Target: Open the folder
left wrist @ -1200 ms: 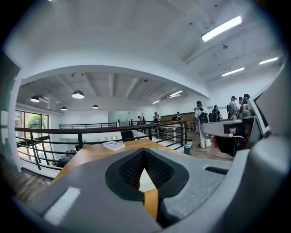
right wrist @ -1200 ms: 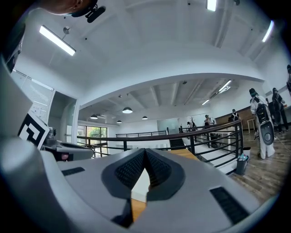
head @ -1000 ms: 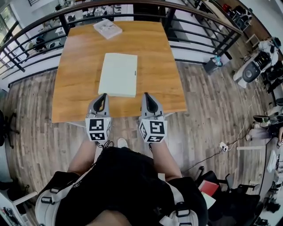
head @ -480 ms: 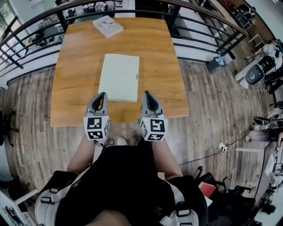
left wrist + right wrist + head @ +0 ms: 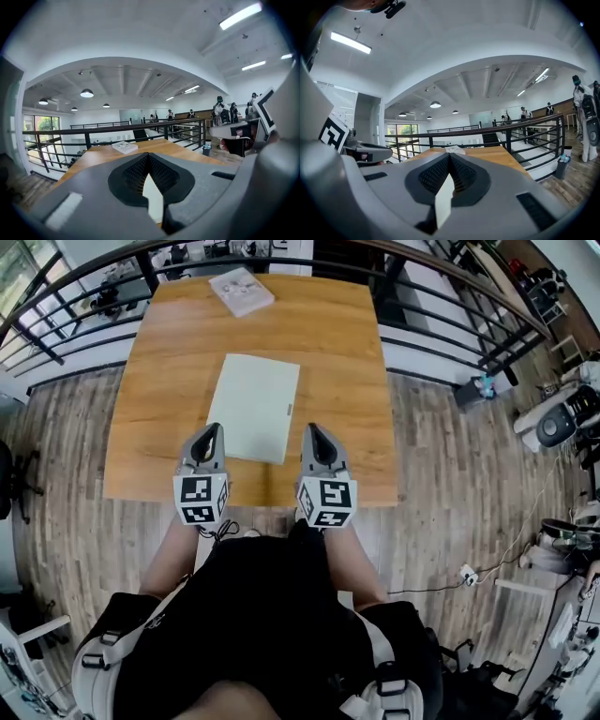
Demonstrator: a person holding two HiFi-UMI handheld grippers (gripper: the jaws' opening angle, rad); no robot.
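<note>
Both pairs of jaws are pressed together, empty. Our left hand-held gripper [image 5: 212, 431] and right hand-held gripper [image 5: 312, 431] hover at the near edge of the closed folder [image 5: 253, 407], which lies flat mid-bench [image 5: 159, 381]. We judge this the approach; next, one gripper must spread to catch the cover's edge.

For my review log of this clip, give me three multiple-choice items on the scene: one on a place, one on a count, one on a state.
1. Where does the folder lie?
A. mid-table
B. at the table's far edge
C. on the floor
2. How many things lie on the table?
A. one
B. two
C. four
3. What state is the folder in?
A. spread open
B. closed flat
C. lifted by the tongs

Answers:
1 A: the folder lies in the middle of the table.
2 B: only the folder and a white pack at the far edge lie there.
3 B: it lies flat, a single cover showing.
</note>
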